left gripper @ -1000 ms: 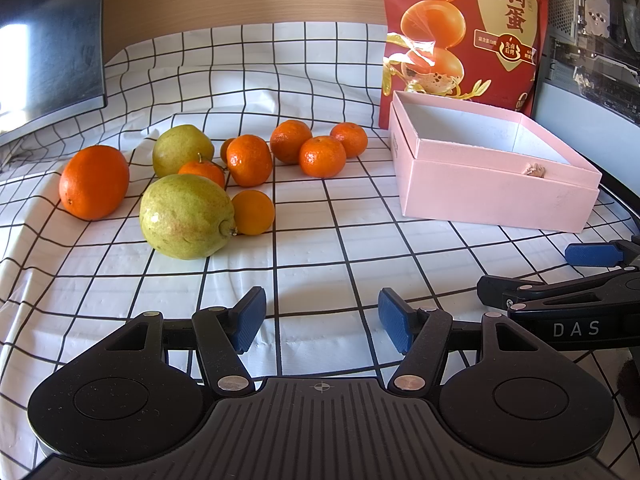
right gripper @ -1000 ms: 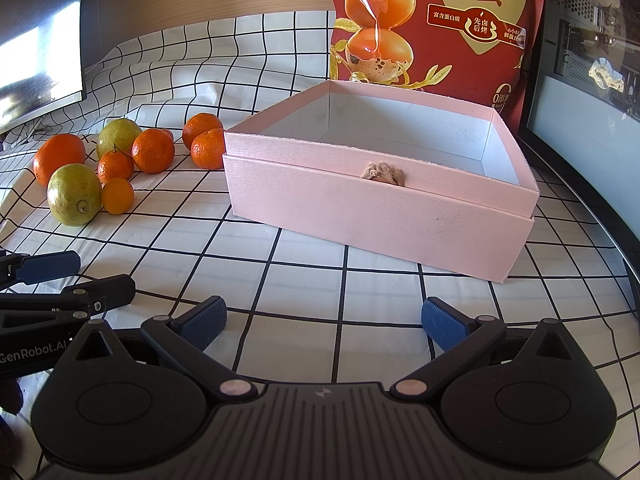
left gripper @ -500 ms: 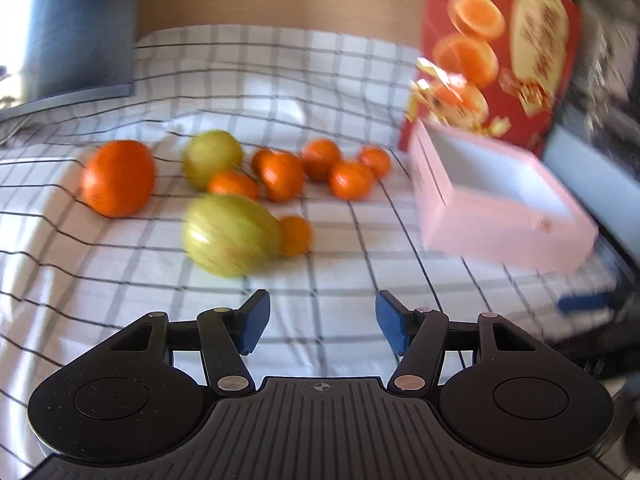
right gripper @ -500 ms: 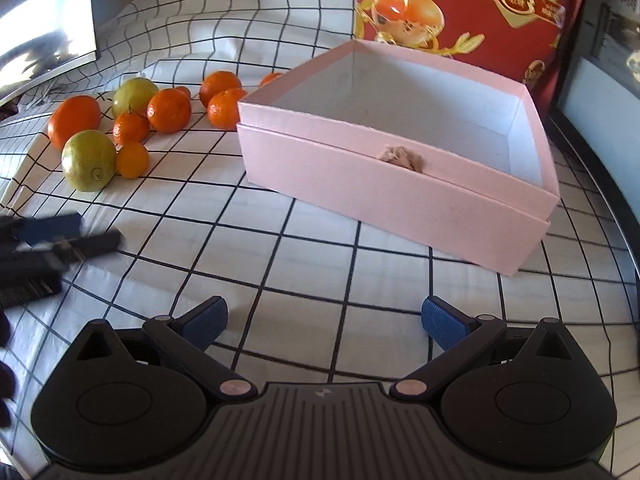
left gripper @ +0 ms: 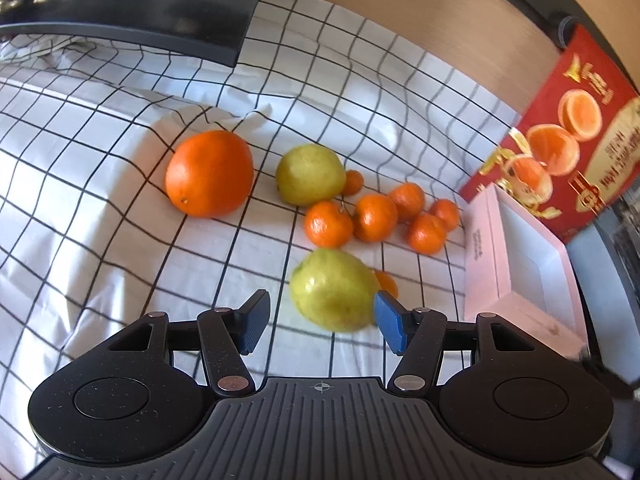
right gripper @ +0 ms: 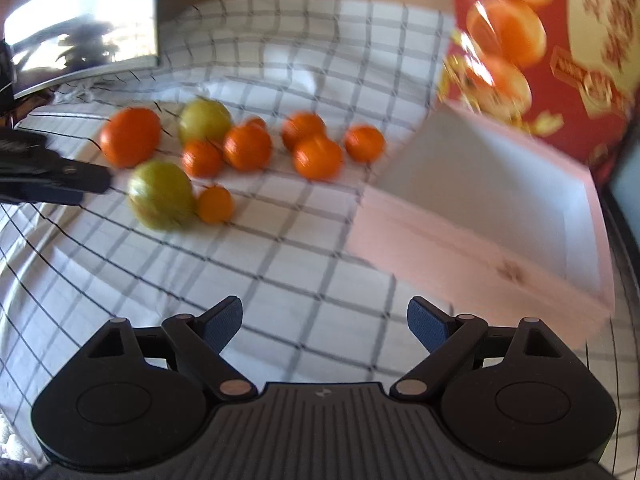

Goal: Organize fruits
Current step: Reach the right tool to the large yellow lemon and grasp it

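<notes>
Checked cloth (left gripper: 100, 200) bears a green fruit (left gripper: 334, 290), long axis tilted.

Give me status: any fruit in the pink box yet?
None yet: the pink box looks empty. All fruit sits on the checked cloth. In hand: nothing; the left gripper is open near the nearest green fruit, the right gripper open over cloth. Left: every fruit.

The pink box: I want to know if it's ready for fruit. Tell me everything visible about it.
The pink box is a shallow, square, lidless tray that looks like cardboard, pale pink outside and white inside, with a small decoration on its front wall. It appears empty. It sits flat on the checked cloth, right of the fruit, in front of the red bag. Neither gripper touches it.
</notes>
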The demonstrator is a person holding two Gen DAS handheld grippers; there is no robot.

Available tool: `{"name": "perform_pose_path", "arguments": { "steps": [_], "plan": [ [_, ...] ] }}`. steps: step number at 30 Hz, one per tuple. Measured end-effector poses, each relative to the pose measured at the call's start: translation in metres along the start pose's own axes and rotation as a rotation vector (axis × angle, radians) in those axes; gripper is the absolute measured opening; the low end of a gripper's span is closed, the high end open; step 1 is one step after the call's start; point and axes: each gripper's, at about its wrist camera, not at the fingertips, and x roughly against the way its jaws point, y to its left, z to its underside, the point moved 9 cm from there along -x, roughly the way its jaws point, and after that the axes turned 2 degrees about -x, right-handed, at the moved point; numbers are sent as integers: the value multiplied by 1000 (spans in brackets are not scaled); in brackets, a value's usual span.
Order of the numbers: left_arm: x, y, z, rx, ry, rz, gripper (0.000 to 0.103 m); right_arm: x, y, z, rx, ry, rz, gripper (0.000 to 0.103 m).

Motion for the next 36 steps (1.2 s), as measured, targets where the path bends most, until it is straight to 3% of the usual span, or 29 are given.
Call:
{"name": "perform_pose_path", "arguments": {
  "steps": [4, 8, 19, 25, 31, 34, 36],
  "plan": [
    [-9, -6, -3, 43, 6, 6, 63, 4, 9, -5, 7, -44, 29, 90],
    [-5, -3, -1, 17, -1, 16, 63, 9, 14, -10, 0, -63, -12, 90],
    [34, 60, -5, 7, -105, -81, 63, -27, 109, -54, 274, -148, -137, 88],
    [50, 93, 4, 70, -121, -118, 63, -60, 155, -62, 421, -126, -169, 83],
    [55, 109, 8, 90, -120, -136, 63, -82, 164, -59, 459, -86, -141, 81],
    [52, 109, 9, 90, -114, -131, 63, -87, 160, -55, 459, -61, -130, 75],
    [48, 107, 9, 83, -106, -123, 63, -86, 157, -56, 452, -73, -107, 62]
  ]
}}
